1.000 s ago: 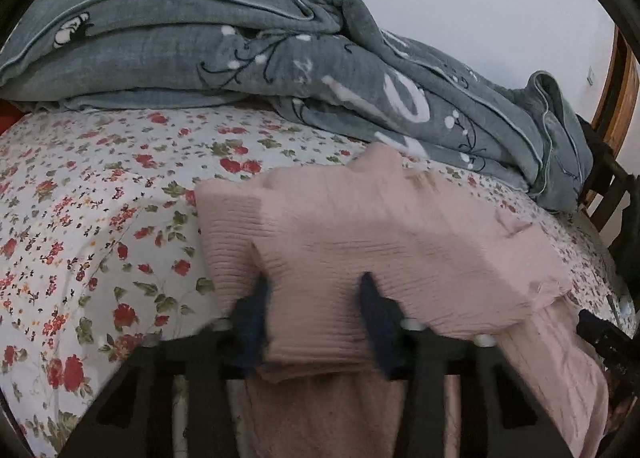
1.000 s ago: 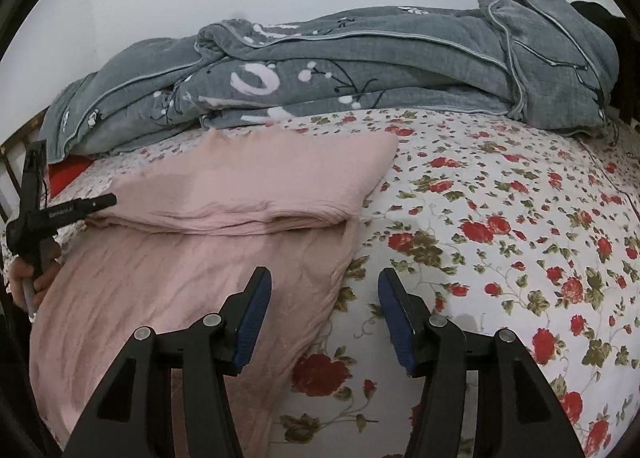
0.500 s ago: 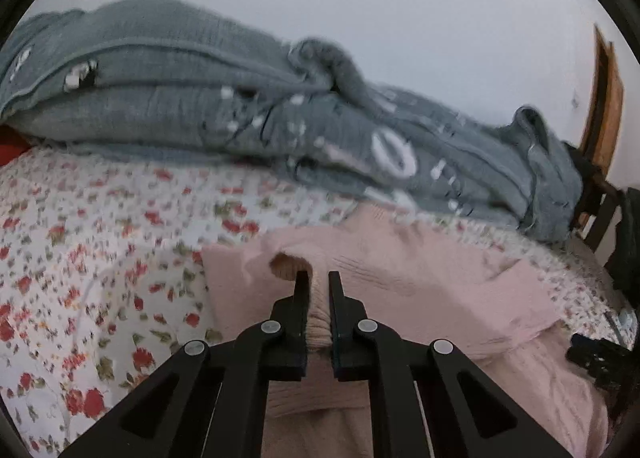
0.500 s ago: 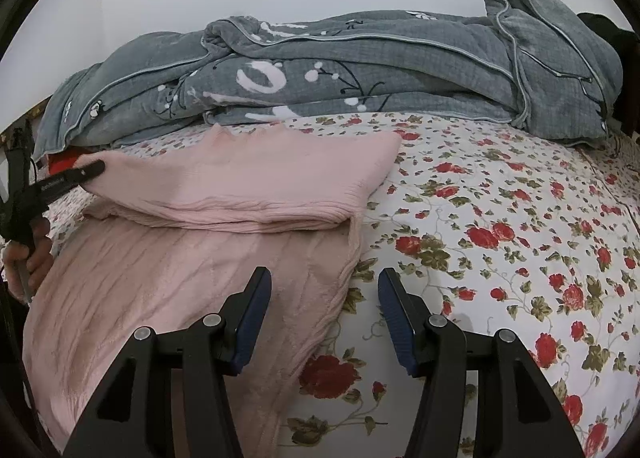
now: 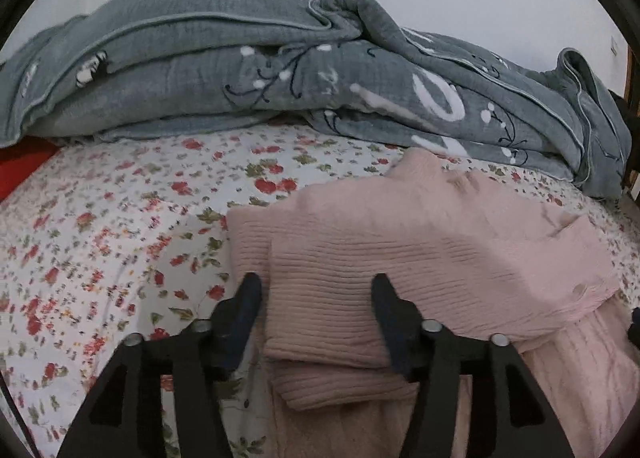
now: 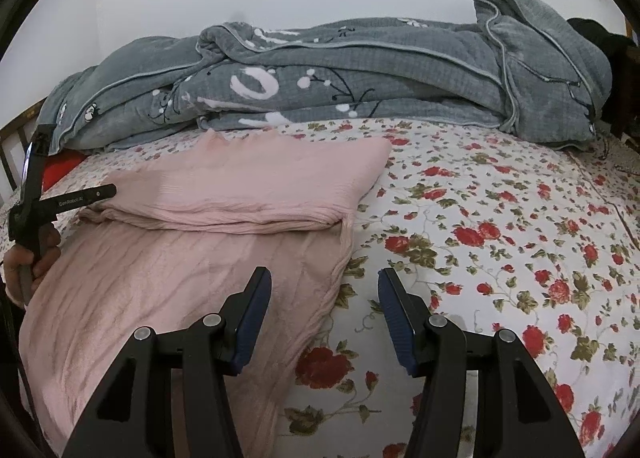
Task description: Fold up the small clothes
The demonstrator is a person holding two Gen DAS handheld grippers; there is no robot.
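Note:
A pink knit garment [image 5: 420,250] lies on the floral bed sheet [image 5: 120,225], its upper part folded over the lower part. My left gripper [image 5: 316,294] is open, its fingers on either side of the folded left edge. In the right wrist view the garment [image 6: 224,217] lies left of centre, with the fold [image 6: 240,219] across it. My right gripper [image 6: 324,294] is open and empty, low over the garment's right edge. The left gripper [image 6: 60,197] shows at the far left of that view, held by a hand.
A bunched grey quilt [image 5: 320,77] with white markings lies along the back of the bed against a white wall; it also shows in the right wrist view [image 6: 360,81]. A red item [image 5: 20,165] sits at the left edge. A wooden bed frame [image 5: 632,69] is at the right.
Half a second ago my left gripper was shut on the garment's folded edge and lifted it. It is now open and the edge lies flat. The right gripper has barely moved.

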